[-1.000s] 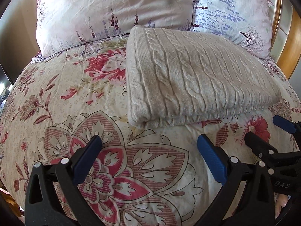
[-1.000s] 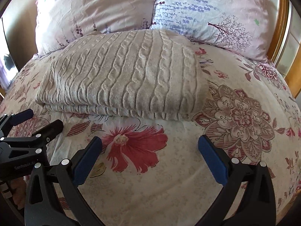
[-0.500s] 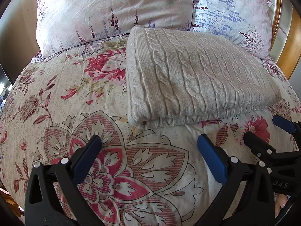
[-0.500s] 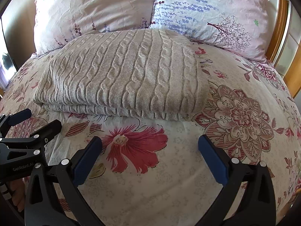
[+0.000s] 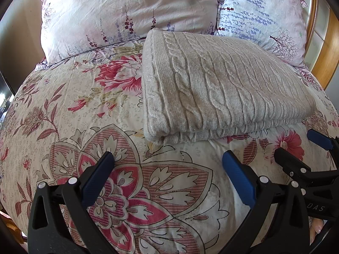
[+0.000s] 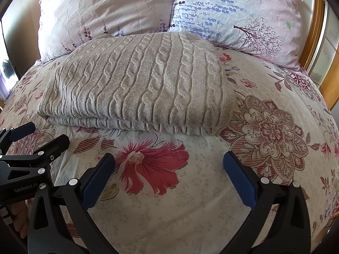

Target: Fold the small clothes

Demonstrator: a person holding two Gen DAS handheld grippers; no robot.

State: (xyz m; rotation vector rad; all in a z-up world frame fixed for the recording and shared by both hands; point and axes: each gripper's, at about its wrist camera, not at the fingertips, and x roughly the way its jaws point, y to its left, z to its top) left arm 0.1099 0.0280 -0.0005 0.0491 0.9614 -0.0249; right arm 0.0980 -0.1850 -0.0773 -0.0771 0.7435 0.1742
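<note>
Beige cable-knit sweater (image 5: 222,89) folded flat on the bed (image 5: 70,110), toward the head end, its far edge touching two pillows (image 6: 106,12). Left claw (image 5: 168,167) spread, holding nothing, near the sweater's front edge. Right claw (image 6: 168,167) likewise spread and empty, just beside the left, over the floral cover.

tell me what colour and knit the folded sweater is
Light beige-grey, cable-knit. The sweater shows best in the right wrist view.
</note>
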